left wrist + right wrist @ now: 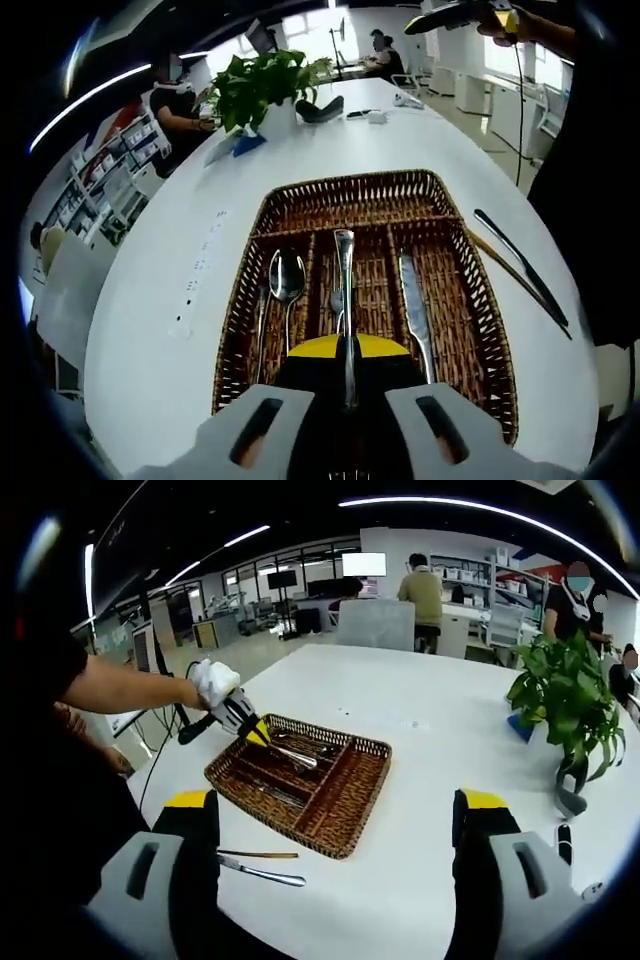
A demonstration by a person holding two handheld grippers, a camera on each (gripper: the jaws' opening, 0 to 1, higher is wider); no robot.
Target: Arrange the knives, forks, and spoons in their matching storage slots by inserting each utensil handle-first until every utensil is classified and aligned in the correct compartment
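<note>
Two views, left gripper view first: the left tool is clamped on a utensil that points forward over the middle slot of the wicker tray on the white table. A spoon lies in the slot to its left and a knife in the slot to its right. Outside the tray's right edge lie a dark knife and a thin stick, close together. Beyond the tray stands a potted plant.

Right gripper view: the right tool hangs above the table with its jaws wide apart — nothing between them. The tray sits ahead, the left tool over its far-left corner. A knife and a stick lie just in front of the tray, and the plant stands well off to the right.
</note>
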